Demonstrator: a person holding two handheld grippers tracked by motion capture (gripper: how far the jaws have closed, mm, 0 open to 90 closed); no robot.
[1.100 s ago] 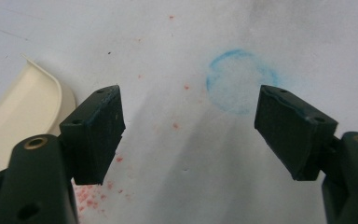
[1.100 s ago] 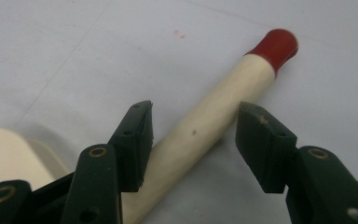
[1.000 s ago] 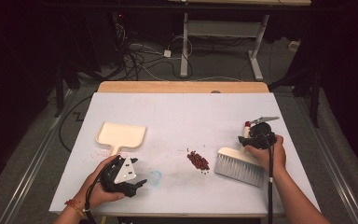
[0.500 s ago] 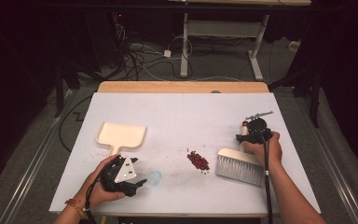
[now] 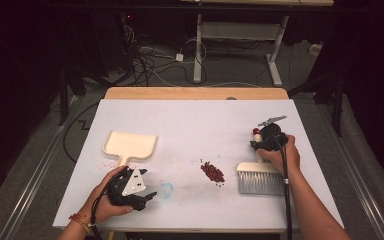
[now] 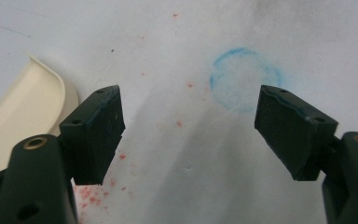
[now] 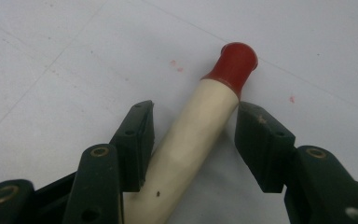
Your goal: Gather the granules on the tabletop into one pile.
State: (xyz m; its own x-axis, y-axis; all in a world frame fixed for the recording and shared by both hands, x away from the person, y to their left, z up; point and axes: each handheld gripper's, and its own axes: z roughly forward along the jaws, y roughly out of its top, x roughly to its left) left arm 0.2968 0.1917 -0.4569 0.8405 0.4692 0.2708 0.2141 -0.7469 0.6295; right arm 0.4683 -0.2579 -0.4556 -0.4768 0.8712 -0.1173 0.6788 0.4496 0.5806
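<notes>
A hand brush with pale bristles [image 5: 260, 182] lies at the right of the white table [image 5: 195, 125]. Its cream handle with a red tip [image 7: 235, 60] runs slantwise between the jaws of my right gripper [image 7: 193, 140]. Those jaws have just been closing and both pads touch the handle. The right gripper [image 5: 256, 143] sits just beyond the bristles. A small pile of red bits [image 5: 212, 171] lies left of the brush. My left gripper [image 5: 152, 196] rests at the front left, open and holding nothing [image 6: 189, 135], near a cream dustpan [image 5: 130, 145].
A faint blue ring [image 6: 244, 79] is drawn on the table just ahead of the left gripper's jaws, with red specks scattered around it. The dustpan's rim [image 6: 37, 102] is at the left of that view. A wooden strip [image 5: 195, 93] edges the table's far side.
My right hand has shifted a little to the left over the brush handle, and the brush now lies squarer to the table edge. The left hand has not moved.
</notes>
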